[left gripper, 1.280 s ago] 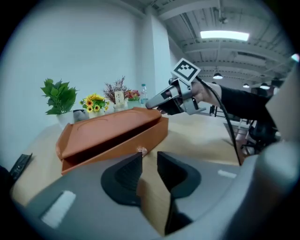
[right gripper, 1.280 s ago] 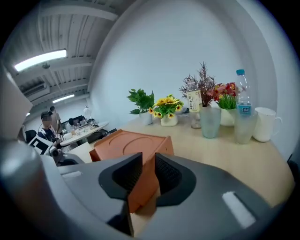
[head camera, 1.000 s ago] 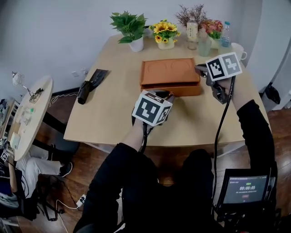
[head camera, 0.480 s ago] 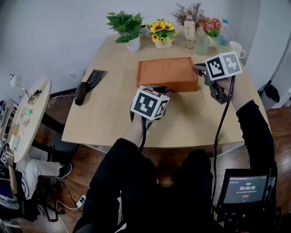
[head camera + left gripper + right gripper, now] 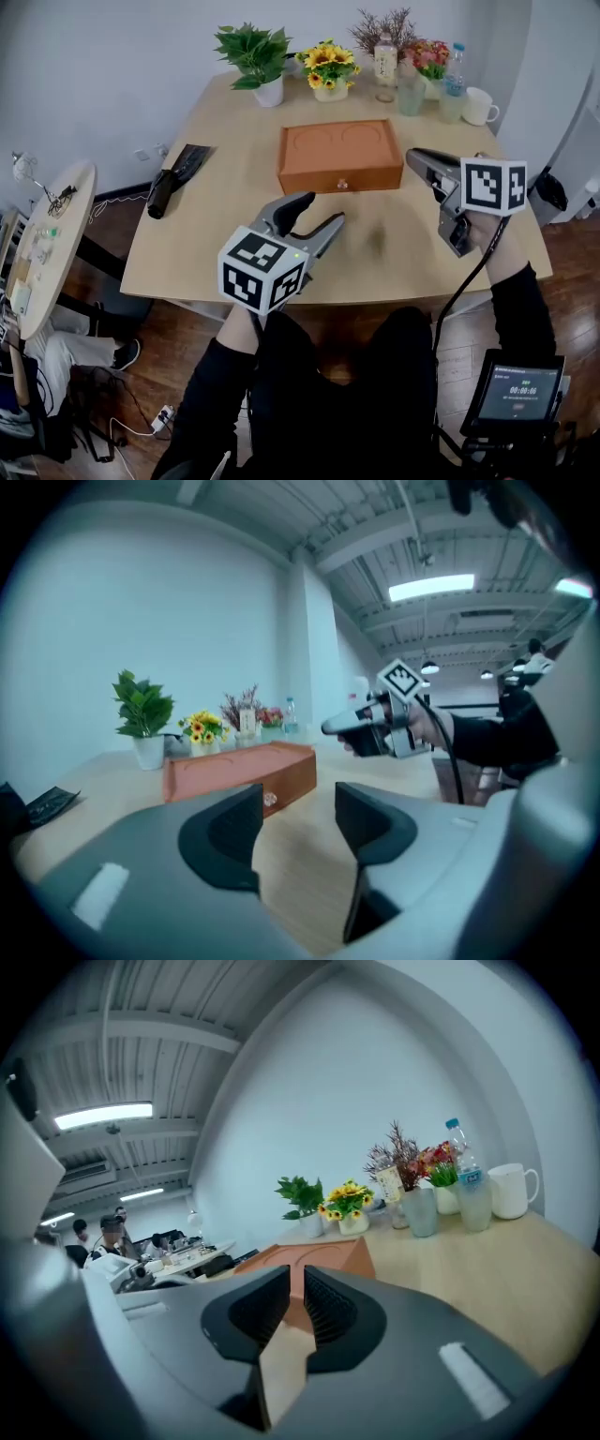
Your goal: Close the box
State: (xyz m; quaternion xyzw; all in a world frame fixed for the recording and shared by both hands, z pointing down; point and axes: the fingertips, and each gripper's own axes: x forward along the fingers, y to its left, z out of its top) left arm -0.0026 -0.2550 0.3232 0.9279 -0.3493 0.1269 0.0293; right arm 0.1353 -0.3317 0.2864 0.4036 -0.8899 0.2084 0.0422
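The orange box (image 5: 339, 153) lies in the middle of the wooden table (image 5: 206, 253) with its lid down flat and a small clasp on its front. My left gripper (image 5: 314, 214) hovers over the table's near part, well short of the box; its jaws are opening and hold nothing. In the left gripper view the box (image 5: 239, 771) is ahead beyond the spread jaws of my left gripper (image 5: 298, 803). My right gripper (image 5: 417, 159) hangs off the box's right end, jaws together and empty. The right gripper view shows the box (image 5: 323, 1252) past my right gripper (image 5: 297, 1283).
Along the table's far edge stand a potted plant (image 5: 255, 56), sunflowers (image 5: 328, 70), a bottle (image 5: 385, 61), a water bottle (image 5: 454, 75) and a white mug (image 5: 478, 105). A black object (image 5: 173, 178) lies at the table's left side. A round side table (image 5: 47, 244) is further left.
My left gripper has drawn back from the box's front toward the near edge and opened its jaws. My right gripper has moved right and nearer, away from the box's corner.
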